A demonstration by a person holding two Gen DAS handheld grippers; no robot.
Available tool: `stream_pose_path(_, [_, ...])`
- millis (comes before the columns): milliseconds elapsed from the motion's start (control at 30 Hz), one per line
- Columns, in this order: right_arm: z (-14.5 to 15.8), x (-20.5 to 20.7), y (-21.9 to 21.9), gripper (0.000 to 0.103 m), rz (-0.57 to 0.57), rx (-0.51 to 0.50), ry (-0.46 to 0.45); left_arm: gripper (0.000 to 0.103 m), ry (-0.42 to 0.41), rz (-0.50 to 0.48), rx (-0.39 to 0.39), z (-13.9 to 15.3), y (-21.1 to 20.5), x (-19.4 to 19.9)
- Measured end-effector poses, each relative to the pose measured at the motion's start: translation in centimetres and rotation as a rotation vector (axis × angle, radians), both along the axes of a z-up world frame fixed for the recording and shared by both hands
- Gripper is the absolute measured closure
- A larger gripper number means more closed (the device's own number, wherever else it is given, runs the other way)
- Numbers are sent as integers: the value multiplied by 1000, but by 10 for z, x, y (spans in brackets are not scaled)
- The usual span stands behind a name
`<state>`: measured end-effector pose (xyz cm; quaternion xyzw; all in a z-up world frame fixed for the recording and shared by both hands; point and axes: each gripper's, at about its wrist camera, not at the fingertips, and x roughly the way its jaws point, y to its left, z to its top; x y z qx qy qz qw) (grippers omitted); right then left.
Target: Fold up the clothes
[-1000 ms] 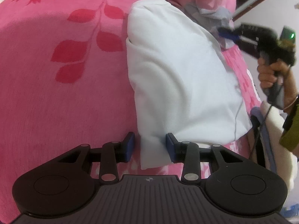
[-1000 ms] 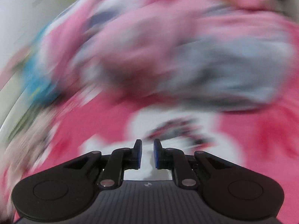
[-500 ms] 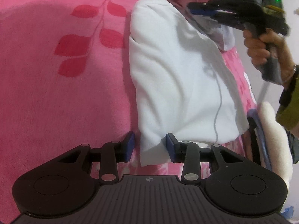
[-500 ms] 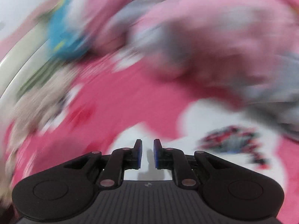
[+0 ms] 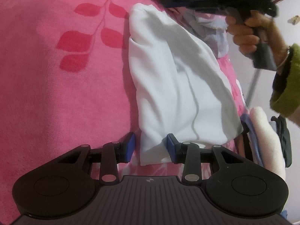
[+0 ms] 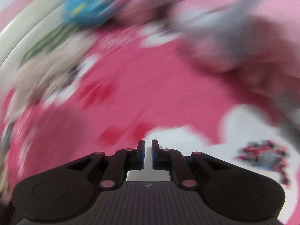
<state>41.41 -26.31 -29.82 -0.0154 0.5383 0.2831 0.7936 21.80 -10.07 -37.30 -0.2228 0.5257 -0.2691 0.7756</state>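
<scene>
A folded white garment (image 5: 178, 86) lies on the pink floral blanket (image 5: 56, 75). My left gripper (image 5: 150, 147) is open, its blue pads on either side of the garment's near corner. My right gripper (image 5: 165, 0), held in a hand, hovers above the garment's far end in the left wrist view. In the blurred right wrist view its jaws (image 6: 148, 153) stand nearly closed with a narrow gap and nothing between them, above a white patch (image 6: 187, 136).
A heap of pink and grey clothes (image 5: 206, 22) lies beyond the white garment. A white and blue stack (image 5: 262, 131) sits at the right edge of the bed. In the right wrist view a blue item (image 6: 84, 5) and beige cloth (image 6: 46, 71) blur at the far left.
The right gripper has swung leftward over the far end of the white garment. The left gripper has stayed open at the near corner. The right wrist view stays blurred from fast motion.
</scene>
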Motion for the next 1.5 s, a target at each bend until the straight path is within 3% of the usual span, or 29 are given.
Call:
stream_pose_path(67, [-15,-10,33,97,219,-72,48,66,0,4,-10,-1,1,-1])
stream_pose_path(133, [-31,-13,55,102,357,-253,-38,66,0,7,-21,-1,1,-1])
stream_pose_path(167, [-39,-2,56,103,344,-333,-90,66,0,9,-26,-2,2,-1])
stream_pose_path(267, [-29,36,34,103,64,-439,-220,66,4,9,-41,-4,4,-1])
stream_pose_path(333, [-14,46,31,103,55,-427,-250,66,-4,1,-41,-5,4,-2])
stream_pose_path(400, [1,34,45,103,210,-316,-195,66,-3,-1,-48,-6,4,-1])
stream_pose_path(467, [-1,11,66,103,434,-244,-89,66,-1,-3,-57,-7,6,-2])
stream_pose_path(567, [-28,-29,100,103,772,-305,38,66,-2,-6,-62,-9,8,0])
stream_pose_path(633, [-53,-33,105,103,859,-486,-9,66,-3,-3,-67,-9,9,1])
stream_pose_path(667, [-57,-17,98,103,805,-542,-56,66,-3,-2,-69,-9,9,1])
stream_pose_path(733, [-49,28,81,103,559,-574,-93,66,-6,-1,-72,-9,9,2])
stream_pose_path(800, [-41,60,62,102,342,-746,-242,66,-15,-10,-70,-9,10,-1])
stream_pose_path(833, [-36,74,52,101,259,-756,-238,66,-20,-15,-69,-9,11,-2])
stream_pose_path(933, [-20,94,32,95,111,-562,-73,66,-21,-25,-78,-11,12,-1])
stream_pose_path(1000, [-19,93,30,57,71,-459,5,66,-23,-30,-81,-11,15,0])
stream_pose_path(1067, [-22,95,33,47,59,-403,46,66,-26,-35,-84,-11,18,0])
stream_pose_path(1133, [-31,103,40,44,50,-381,98,66,-30,-36,-87,-11,17,0])
stream_pose_path(1233, [-41,91,52,52,62,-390,176,66,-37,-36,-92,-12,14,0])
stream_pose_path(1267, [-40,87,51,76,64,-387,186,66,-38,-36,-93,-12,14,-1])
stream_pose_path(1300, [-34,85,49,91,58,-376,175,66,-40,-35,-94,-11,16,-2])
stream_pose_path(1500, [9,56,39,96,6,-326,20,66,-20,-28,-118,-14,21,-2])
